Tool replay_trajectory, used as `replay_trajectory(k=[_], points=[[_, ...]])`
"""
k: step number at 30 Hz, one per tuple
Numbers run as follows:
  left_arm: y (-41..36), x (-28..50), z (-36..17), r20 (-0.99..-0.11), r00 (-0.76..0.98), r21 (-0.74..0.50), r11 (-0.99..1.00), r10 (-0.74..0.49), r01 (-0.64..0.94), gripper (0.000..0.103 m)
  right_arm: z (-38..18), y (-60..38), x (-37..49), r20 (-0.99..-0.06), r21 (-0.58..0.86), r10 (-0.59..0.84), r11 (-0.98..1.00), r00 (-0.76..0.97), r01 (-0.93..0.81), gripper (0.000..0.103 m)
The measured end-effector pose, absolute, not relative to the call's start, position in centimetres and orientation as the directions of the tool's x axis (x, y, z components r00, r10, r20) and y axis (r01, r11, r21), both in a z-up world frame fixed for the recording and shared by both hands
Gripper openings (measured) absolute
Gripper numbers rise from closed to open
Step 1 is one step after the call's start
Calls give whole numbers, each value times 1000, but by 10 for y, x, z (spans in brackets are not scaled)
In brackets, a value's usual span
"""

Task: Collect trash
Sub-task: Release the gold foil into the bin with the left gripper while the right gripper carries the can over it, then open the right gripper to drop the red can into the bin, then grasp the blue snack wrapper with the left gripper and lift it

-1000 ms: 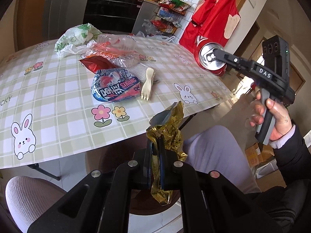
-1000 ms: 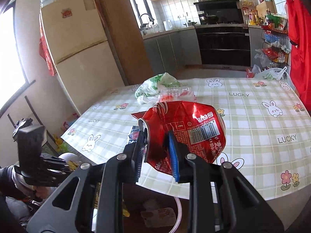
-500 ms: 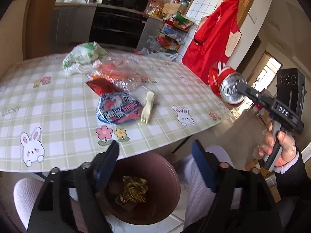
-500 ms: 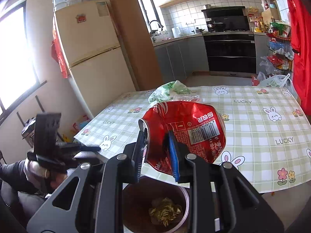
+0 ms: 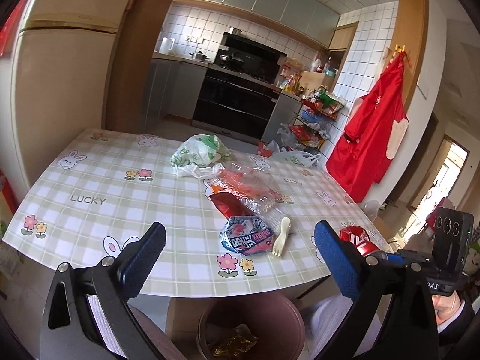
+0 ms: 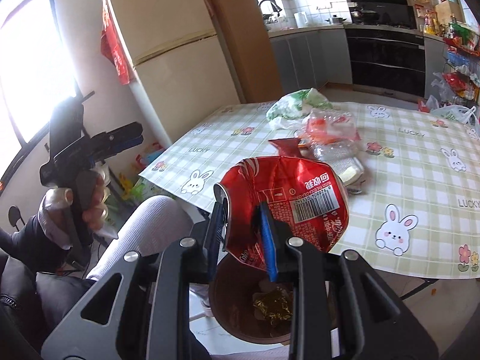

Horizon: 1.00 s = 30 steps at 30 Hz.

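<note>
My right gripper [image 6: 243, 231] is shut on a crushed red cola can [image 6: 288, 198] and holds it just above a brown trash bin [image 6: 228, 324]. A gold foil wrapper [image 6: 271, 304] lies in the bin. My left gripper [image 5: 237, 258] is wide open and empty, above the bin [image 5: 252, 309] at the table's near edge; the can [image 5: 358, 238] shows to its right. On the table [image 5: 90, 186] lie a blue snack packet [image 5: 247, 237], a cream plastic spork [image 5: 282, 237], a red wrapper [image 5: 228, 205], a clear plastic container [image 5: 246, 186] and a green-and-white bag [image 5: 199, 153].
The person's knees [image 6: 144, 225] flank the bin under the table edge. A fridge [image 5: 60, 90] stands left, kitchen counters and an oven [image 5: 240, 99] behind, a red apron [image 5: 372, 138] hangs at right beside a wire rack [image 5: 315, 126].
My left gripper opened and dropped the gold foil wrapper into the bin, then lifted. My right gripper carried the can leftward and down over the bin.
</note>
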State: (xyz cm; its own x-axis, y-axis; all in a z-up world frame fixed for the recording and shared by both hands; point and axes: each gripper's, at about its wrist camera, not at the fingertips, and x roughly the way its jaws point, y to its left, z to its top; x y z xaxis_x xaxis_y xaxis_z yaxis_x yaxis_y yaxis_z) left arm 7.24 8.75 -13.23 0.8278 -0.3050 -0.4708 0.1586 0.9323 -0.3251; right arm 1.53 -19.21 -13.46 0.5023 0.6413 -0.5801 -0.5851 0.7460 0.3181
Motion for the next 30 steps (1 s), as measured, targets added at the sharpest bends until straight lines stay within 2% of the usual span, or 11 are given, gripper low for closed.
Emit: replay_trajectory(k=[4, 10, 12, 14, 18, 19, 20, 25, 30], points=[[99, 71, -137, -484, 826, -345, 930, -289, 123, 97, -139, -180, 17, -594, 326, 655, 727, 467, -604, 28], [108, 70, -142, -490, 826, -362, 927, -279, 98, 97, -139, -168, 19, -598, 323, 662, 715, 452, -620, 36], [110, 71, -146, -496, 823, -365, 926, -276, 90, 97, -138, -169, 20, -596, 318, 653, 727, 468, -609, 46], [112, 72, -149, -503, 820, -368, 926, -273, 82, 97, -137, -173, 22, -596, 309, 631, 751, 497, -584, 66], [114, 75, -155, -517, 811, -383, 921, -273, 66, 97, -137, -185, 29, -601, 296, 583, 798, 546, -526, 80], [115, 75, -157, -518, 811, -384, 921, -272, 64, 97, -138, -187, 32, -610, 285, 561, 815, 559, -505, 89], [114, 76, -158, -521, 810, -381, 923, -270, 62, 97, -138, -190, 34, -617, 268, 535, 833, 577, -484, 92], [109, 84, -166, -537, 796, -370, 926, -279, 76, 97, -143, -202, 46, -642, 179, 406, 904, 650, -388, 97], [93, 102, -177, -556, 767, -364, 923, -319, 120, 97, -147, -211, 57, -641, 107, 318, 938, 699, -329, 97]])
